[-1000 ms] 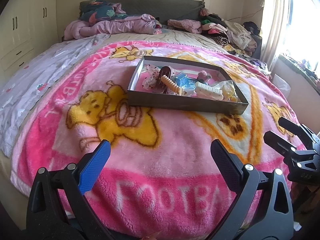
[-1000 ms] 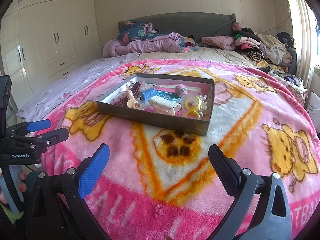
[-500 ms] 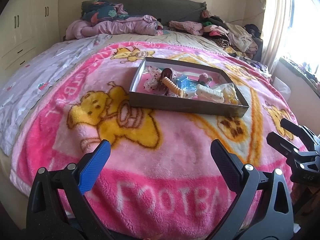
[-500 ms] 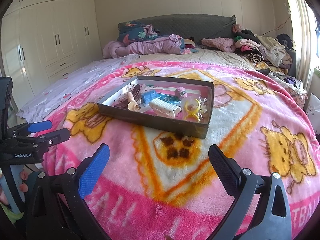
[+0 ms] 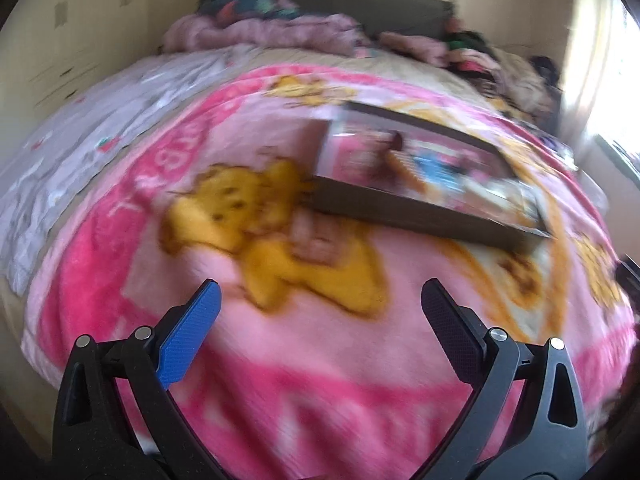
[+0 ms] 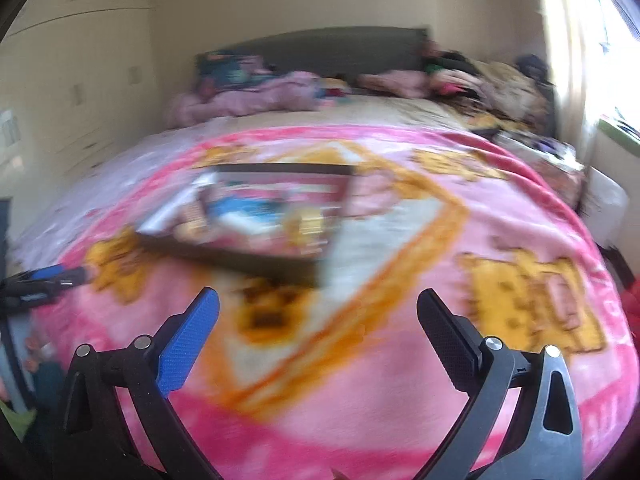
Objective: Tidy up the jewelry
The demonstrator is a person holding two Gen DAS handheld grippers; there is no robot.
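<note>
Motion blur: tray (image 5: 420, 216) contents unreadable in both views, can't ID items.

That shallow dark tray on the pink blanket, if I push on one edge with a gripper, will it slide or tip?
The tray looks low-walled and wide, so tipping seems unlikely. It sits on a plush blanket, which would probably drag rather than let it slide cleanly. The small loose items inside, blurred here, may shift or rattle. Both grippers, left and right, are open and well short of it.
</note>
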